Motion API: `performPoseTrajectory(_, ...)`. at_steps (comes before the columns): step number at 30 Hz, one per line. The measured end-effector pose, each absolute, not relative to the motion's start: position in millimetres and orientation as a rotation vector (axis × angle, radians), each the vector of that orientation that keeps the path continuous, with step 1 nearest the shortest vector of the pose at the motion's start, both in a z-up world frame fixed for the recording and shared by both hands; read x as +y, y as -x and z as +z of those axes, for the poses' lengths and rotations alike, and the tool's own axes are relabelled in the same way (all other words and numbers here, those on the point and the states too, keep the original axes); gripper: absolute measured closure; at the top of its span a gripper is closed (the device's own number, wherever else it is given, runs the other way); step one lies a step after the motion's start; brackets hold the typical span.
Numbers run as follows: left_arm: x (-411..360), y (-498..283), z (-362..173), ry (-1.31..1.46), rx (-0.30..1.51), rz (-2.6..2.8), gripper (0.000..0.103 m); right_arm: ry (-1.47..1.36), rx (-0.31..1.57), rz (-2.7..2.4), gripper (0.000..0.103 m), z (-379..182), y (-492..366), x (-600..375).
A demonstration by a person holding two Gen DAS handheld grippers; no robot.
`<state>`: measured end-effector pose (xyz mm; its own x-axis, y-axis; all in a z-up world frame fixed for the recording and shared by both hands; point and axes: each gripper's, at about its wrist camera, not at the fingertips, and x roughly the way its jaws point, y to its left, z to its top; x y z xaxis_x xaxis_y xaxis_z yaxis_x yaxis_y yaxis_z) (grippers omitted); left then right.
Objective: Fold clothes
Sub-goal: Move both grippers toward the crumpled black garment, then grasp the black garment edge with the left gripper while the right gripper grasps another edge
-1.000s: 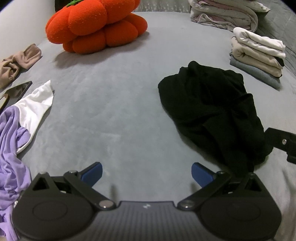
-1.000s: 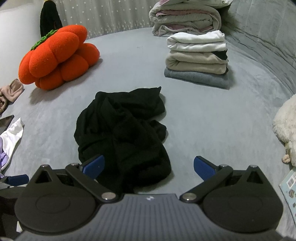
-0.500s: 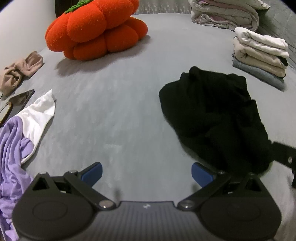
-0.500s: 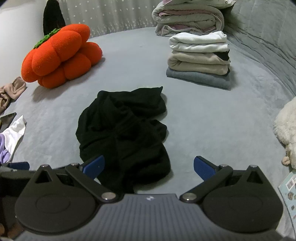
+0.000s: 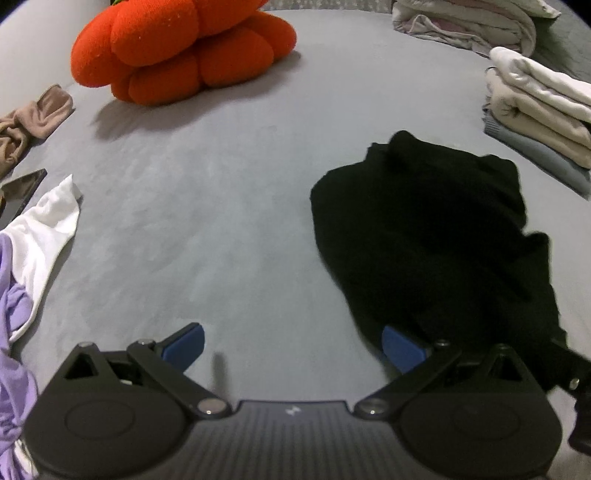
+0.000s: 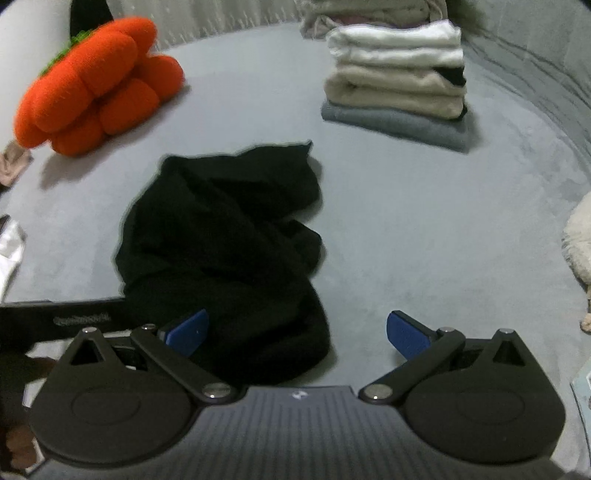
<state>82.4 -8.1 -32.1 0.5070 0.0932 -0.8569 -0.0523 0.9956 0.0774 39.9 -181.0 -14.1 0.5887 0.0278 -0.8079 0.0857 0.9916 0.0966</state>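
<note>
Your black garment (image 5: 436, 236) lies crumpled on the grey bed (image 5: 207, 206), to the right of your left tool (image 5: 291, 345) and just ahead of your right tool (image 6: 297, 334). Both tools stand spread wide with nothing between their blue fingertips (image 5: 184, 341). The right fingertip of the left tool sits at the near hem of the black cloth; the left fingertip of the right tool is over its near fold.

Around it: an orange pumpkin cushion (image 5: 177, 48) at the far left, a stack of folded clothes (image 6: 399, 85) at the far right, well apart from the black heap, and a larger bundle of bedding (image 5: 465, 22) behind that stack. At your left edge lie a white cloth (image 5: 44, 229) and a purple garment (image 5: 14, 332), touching each other, with a tan piece (image 5: 33, 118) farther back.

Between the cushion and the black garment the bed is bare; so is the stretch to the right of the garment in the right wrist view.
</note>
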Motion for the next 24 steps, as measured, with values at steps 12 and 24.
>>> performPoseTrajectory(12, -4, -100, -49, -0.002, 1.054, 0.054, 0.000, -0.108, 0.975, 0.006, 0.000, -50, -67, -188)
performPoseTrajectory(24, 22, -92, -42, 0.075, 1.002, -0.081, 0.003, -0.165, 0.992, 0.108, 0.001, -34, -68, -196)
